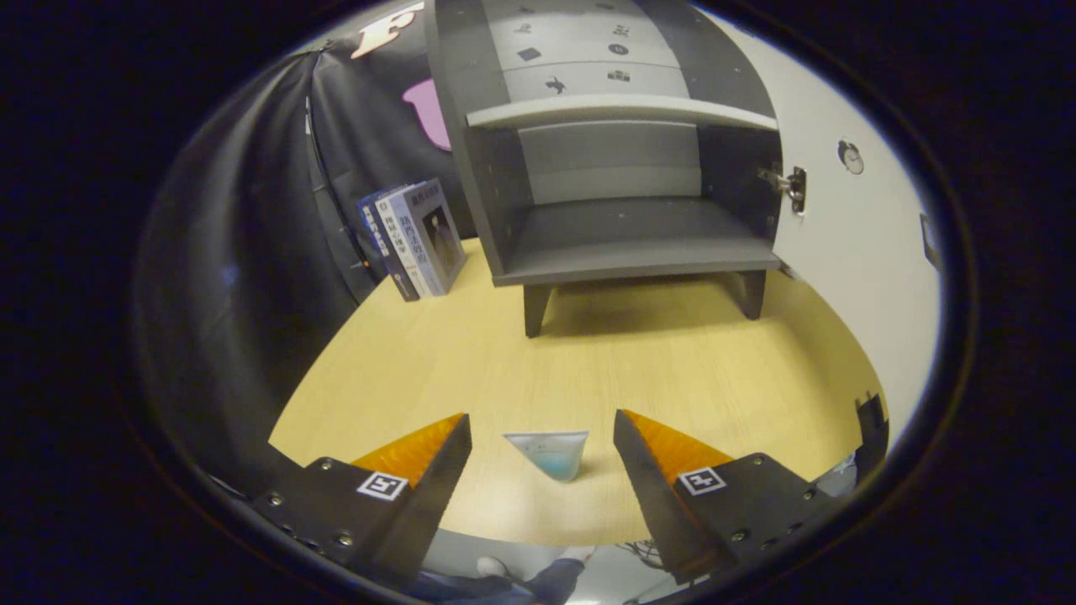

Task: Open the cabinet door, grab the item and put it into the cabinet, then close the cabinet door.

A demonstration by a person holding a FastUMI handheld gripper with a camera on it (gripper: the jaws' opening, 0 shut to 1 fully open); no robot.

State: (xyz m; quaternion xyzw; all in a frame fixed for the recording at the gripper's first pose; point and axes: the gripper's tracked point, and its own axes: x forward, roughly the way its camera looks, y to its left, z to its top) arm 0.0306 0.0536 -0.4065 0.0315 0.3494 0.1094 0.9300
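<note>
A small grey cabinet (605, 210) on short legs stands on the wooden table (504, 361) well beyond the fingers. Its white door (849, 244) is swung wide open to the right, and the lower compartment (630, 227) is bare inside. A small translucent pouch with a bluish bottom (551, 454) stands upright near the table's front edge. My gripper (542, 428) is open, with the pouch between its two fingertips and touching neither.
Several books (416, 239) lean upright against the black cloth wall left of the cabinet. A metal hinge (790, 185) sits on the door's inner edge. Past the table's front edge, below the fingers, a person's shoe (492, 567) and the floor show.
</note>
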